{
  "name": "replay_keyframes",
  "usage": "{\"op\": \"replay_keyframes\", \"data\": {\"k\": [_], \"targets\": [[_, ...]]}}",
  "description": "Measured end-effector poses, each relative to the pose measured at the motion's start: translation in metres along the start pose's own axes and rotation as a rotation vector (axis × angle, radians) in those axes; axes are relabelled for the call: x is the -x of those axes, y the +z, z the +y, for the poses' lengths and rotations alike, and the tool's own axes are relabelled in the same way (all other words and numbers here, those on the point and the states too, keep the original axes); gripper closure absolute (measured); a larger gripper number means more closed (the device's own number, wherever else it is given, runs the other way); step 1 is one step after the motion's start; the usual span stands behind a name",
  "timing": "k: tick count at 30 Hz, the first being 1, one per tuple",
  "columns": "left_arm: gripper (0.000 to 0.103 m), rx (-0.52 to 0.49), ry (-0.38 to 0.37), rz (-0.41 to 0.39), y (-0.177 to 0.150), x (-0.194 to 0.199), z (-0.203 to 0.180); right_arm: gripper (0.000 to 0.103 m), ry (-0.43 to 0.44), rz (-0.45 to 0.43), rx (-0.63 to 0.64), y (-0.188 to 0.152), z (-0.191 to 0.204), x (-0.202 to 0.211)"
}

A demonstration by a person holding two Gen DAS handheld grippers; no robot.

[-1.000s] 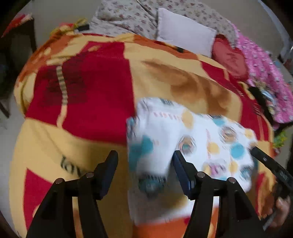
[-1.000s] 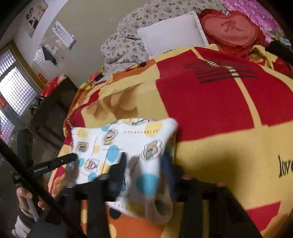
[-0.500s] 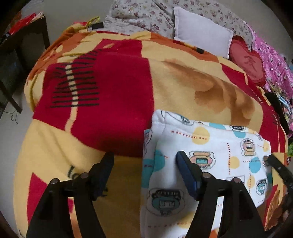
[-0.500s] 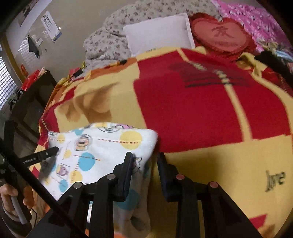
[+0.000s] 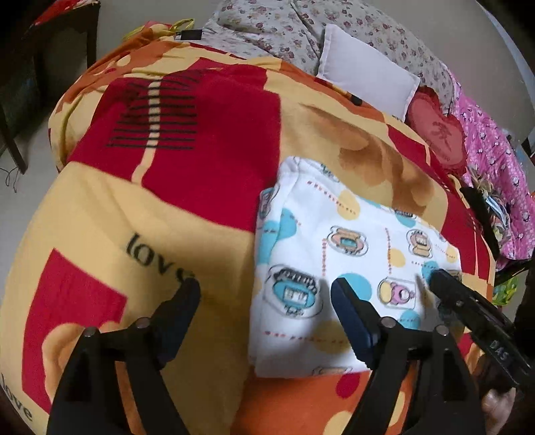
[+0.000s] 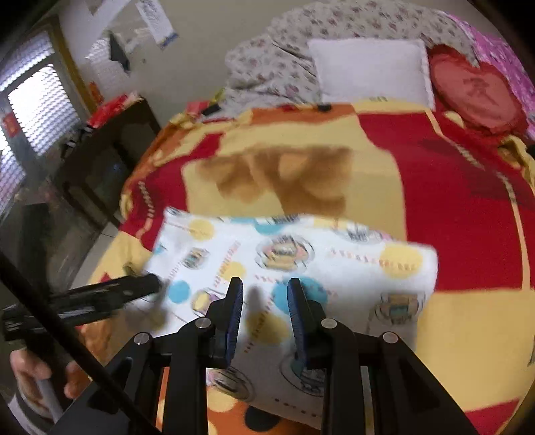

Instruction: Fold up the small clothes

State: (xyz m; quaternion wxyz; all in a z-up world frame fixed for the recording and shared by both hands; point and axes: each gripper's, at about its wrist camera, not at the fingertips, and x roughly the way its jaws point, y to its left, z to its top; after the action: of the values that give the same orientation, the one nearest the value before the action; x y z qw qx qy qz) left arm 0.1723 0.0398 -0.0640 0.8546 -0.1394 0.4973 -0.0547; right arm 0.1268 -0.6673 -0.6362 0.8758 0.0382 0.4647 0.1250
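A small white garment (image 5: 337, 254) with cartoon prints and blue and yellow dots lies folded flat on the red and yellow blanket (image 5: 207, 160). It also shows in the right wrist view (image 6: 301, 257). My left gripper (image 5: 264, 301) is wide open and empty, hovering over the garment's left edge. My right gripper (image 6: 264, 301) is open with a narrow gap and empty, above the garment's near part. The right gripper's tip (image 5: 468, 301) shows at the garment's right edge in the left wrist view. The left gripper's tip (image 6: 110, 294) shows at its left edge in the right wrist view.
A white pillow (image 5: 367, 80), a floral quilt (image 5: 301, 30) and a red heart cushion (image 5: 438, 130) lie at the head of the bed. Pink bedding (image 5: 495, 174) runs along the right side. A dark cabinet (image 6: 110, 157) stands beside the bed.
Both grippers have let go of the garment and pulled back. The garment has dropped flat onto the blanket in a folded shape. The right gripper has shifted left over the garment.
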Motion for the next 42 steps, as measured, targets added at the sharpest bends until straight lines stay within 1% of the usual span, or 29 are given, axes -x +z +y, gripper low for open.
{"op": "replay_keyframes", "data": {"k": [2, 3, 4, 5, 6, 9, 10, 13, 15, 16, 17, 18, 19, 20, 21, 22, 25, 29, 32, 34, 37, 38, 40, 42], "targets": [[0.022, 0.01, -0.006, 0.01, -0.004, -0.001, 0.005, 0.073, 0.019, -0.02, -0.024, -0.007, -0.006, 0.012], [0.021, 0.017, -0.013, 0.016, -0.005, -0.002, 0.007, 0.063, 0.025, -0.042, -0.053, -0.015, -0.014, 0.026], [0.02, 0.031, -0.025, 0.026, -0.007, -0.004, 0.009, 0.047, 0.015, -0.055, -0.078, -0.02, -0.022, 0.035], [0.02, 0.042, -0.038, 0.029, -0.009, -0.006, 0.011, 0.042, 0.002, -0.062, -0.094, -0.025, -0.027, 0.041], [0.017, 0.041, -0.041, 0.013, -0.01, -0.005, 0.01, 0.041, -0.015, -0.067, -0.112, -0.035, -0.036, 0.049], [0.014, 0.034, -0.031, 0.005, -0.014, -0.007, 0.004, 0.041, -0.038, -0.057, -0.159, -0.049, -0.055, 0.055], [0.014, 0.025, -0.029, 0.009, -0.016, -0.008, 0.0, 0.041, -0.029, -0.052, -0.174, -0.051, -0.06, 0.055], [0.014, -0.003, -0.03, 0.019, -0.018, -0.011, -0.01, 0.041, 0.038, -0.008, -0.219, -0.058, -0.071, 0.041], [0.014, -0.024, -0.026, 0.022, -0.019, -0.011, -0.015, 0.041, 0.045, -0.002, -0.234, -0.059, -0.073, 0.034], [0.018, -0.036, -0.024, 0.022, -0.019, -0.012, -0.018, 0.043, 0.058, -0.001, -0.242, -0.059, -0.075, 0.031], [0.025, -0.046, -0.031, 0.019, -0.019, -0.012, -0.02, 0.044, 0.067, -0.006, -0.25, -0.059, -0.075, 0.03], [0.044, -0.061, -0.043, 0.018, -0.02, -0.012, -0.023, 0.054, 0.074, -0.012, -0.255, -0.059, -0.076, 0.029], [0.053, -0.071, -0.057, 0.028, -0.019, -0.013, -0.026, 0.06, 0.089, -0.012, -0.252, -0.059, -0.076, 0.028], [0.057, -0.073, -0.048, 0.023, -0.018, -0.012, -0.028, 0.068, 0.099, -0.011, -0.252, -0.058, -0.076, 0.027], [0.071, -0.079, -0.048, 0.023, -0.018, -0.011, -0.028, 0.073, 0.111, -0.013, -0.255, -0.058, -0.075, 0.027], [0.076, -0.087, -0.057, 0.027, -0.017, -0.009, -0.03, 0.075, 0.115, -0.015, -0.254, -0.058, -0.075, 0.029], [0.08, -0.095, -0.084, 0.027, -0.014, 0.004, -0.029, 0.078, 0.137, -0.051, -0.239, -0.056, -0.067, 0.045], [0.081, -0.122, -0.12, 0.012, -0.02, 0.033, -0.028, 0.078, 0.158, -0.079, -0.197, -0.055, -0.052, 0.073], [0.085, -0.15, -0.13, 0.02, -0.034, 0.054, -0.023, 0.078, 0.174, -0.082, -0.169, -0.06, -0.042, 0.091], [0.087, -0.175, -0.127, 0.024, -0.048, 0.068, -0.016, 0.078, 0.189, -0.085, -0.165, -0.072, -0.037, 0.107], [0.087, -0.176, -0.113, 0.043, -0.073, 0.075, -0.004, 0.079, 0.201, -0.072, -0.155, -0.094, -0.031, 0.118], [0.087, -0.177, -0.103, 0.046, -0.081, 0.075, -0.001, 0.08, 0.198, -0.055, -0.158, -0.107, -0.03, 0.118], [0.088, -0.167, -0.07, 0.043, -0.094, 0.072, 0.005, 0.081, 0.171, -0.035, -0.164, -0.122, -0.035, 0.115], [0.088, -0.137, -0.068, 0.064, -0.101, 0.067, 0.012, 0.082, 0.083, -0.008, -0.213, -0.135, -0.05, 0.106]]}}
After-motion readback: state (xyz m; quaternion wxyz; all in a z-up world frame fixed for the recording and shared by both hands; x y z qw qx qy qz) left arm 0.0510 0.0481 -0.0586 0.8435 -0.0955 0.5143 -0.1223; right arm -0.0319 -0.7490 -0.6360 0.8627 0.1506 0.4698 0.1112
